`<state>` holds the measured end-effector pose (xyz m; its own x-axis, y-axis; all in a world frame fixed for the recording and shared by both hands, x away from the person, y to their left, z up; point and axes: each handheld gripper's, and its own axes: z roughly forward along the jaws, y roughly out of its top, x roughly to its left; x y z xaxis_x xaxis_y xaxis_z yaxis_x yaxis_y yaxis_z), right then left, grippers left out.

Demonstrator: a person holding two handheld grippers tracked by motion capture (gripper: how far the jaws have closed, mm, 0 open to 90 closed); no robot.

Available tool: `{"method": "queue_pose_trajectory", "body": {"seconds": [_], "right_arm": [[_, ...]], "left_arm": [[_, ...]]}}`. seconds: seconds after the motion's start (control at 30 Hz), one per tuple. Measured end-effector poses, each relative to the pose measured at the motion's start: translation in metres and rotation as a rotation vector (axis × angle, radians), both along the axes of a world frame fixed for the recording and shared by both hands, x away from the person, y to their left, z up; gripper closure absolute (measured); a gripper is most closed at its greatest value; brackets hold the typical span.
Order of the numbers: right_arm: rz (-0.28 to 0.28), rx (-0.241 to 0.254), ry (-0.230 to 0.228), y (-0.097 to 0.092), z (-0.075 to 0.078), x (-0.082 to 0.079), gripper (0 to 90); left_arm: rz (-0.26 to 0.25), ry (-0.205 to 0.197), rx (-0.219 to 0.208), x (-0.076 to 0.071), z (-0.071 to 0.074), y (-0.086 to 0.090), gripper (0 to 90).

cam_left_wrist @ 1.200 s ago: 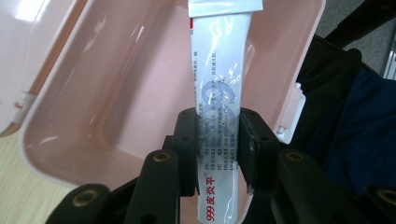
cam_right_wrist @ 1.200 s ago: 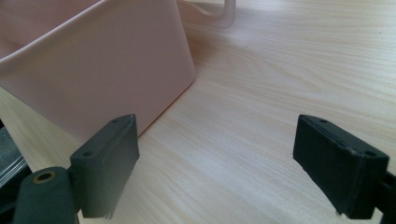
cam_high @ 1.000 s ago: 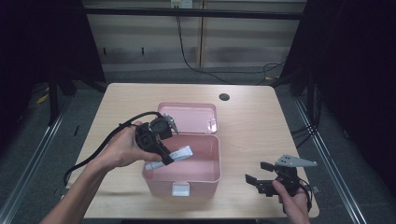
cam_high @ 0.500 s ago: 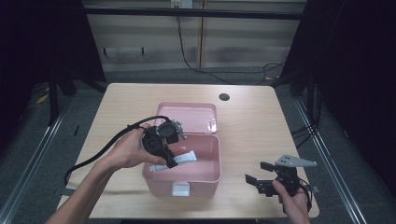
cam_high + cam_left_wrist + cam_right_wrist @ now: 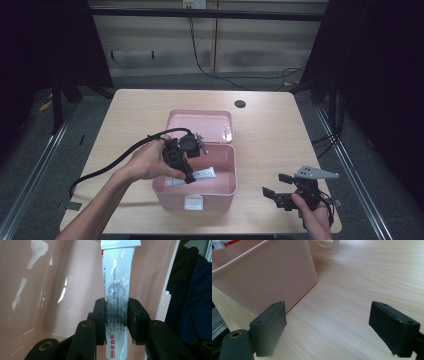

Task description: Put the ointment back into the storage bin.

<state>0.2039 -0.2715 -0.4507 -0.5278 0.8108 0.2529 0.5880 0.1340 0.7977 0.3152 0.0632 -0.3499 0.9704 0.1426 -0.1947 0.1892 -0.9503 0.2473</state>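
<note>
1. A pink box (image 5: 220, 187) is seen in the middle of the high view, on a light wooden table (image 5: 130, 115); its lid (image 5: 200, 125) is laid open behind it.
2. The left gripper (image 5: 187, 175) is held over the box, left of middle; its jaws are pressed on a white tube (image 5: 117, 290), which is pinched between them in the left gripper view; the tube is held inside the box, and red writing is seen at its lower end.
3. The right gripper (image 5: 275, 186) is held at the lower right of the high view, near the box; its jaws are spread wide, and nothing is held between them.
</note>
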Motion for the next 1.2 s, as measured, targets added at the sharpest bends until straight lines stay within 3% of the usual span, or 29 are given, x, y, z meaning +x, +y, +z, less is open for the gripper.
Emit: {"method": "queue_pose_trajectory", "body": {"seconds": [0.57,1.2], "right_arm": [[0.001,-0.002,0.005,0.000,0.000,0.000,13.8],[-0.002,-0.008,0.009,0.000,-0.001,0.000,13.9]], "left_arm": [[-0.042,0.057,0.048,-0.001,-0.024,-0.018,70.3],[-0.044,0.102,0.073,0.003,-0.047,-0.029,70.4]]}}
